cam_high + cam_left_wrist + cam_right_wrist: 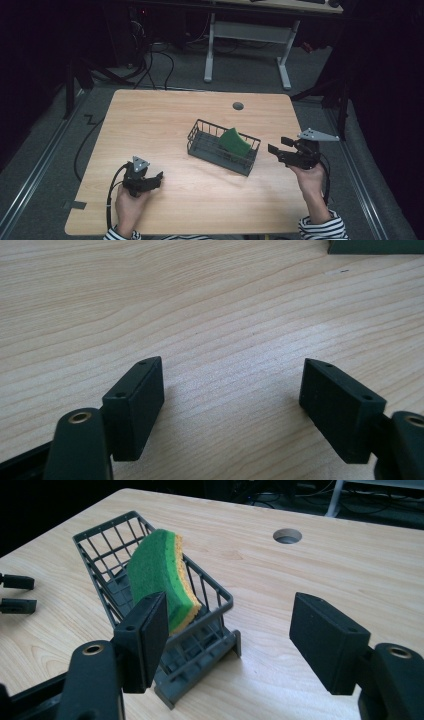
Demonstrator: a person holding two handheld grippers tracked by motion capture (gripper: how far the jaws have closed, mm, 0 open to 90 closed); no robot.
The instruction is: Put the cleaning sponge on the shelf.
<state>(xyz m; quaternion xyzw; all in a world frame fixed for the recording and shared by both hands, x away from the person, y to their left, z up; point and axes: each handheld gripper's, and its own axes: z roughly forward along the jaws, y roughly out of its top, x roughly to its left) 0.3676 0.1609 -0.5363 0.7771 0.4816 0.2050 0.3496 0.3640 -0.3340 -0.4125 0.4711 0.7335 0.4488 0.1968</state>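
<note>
Sponge (pixel 160 575) stands on edge in wire basket (pixel 200 145) mid-counter (pixel 160 120), leaning on wall facing your right gripper (pixel 283 148). Right gripper nearer, jaws spread, empty. Left gripper (pixel 156 179) low at front-left, also spread, empty, well apart.

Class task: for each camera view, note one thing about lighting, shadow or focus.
High view: bright pale wooden table, surroundings nearly black. Left gripper view: soft shadows beside the jaws, sharp wood grain. Right gripper view: green-and-yellow sponge in dark wire basket evenly lit, no glare.
</note>
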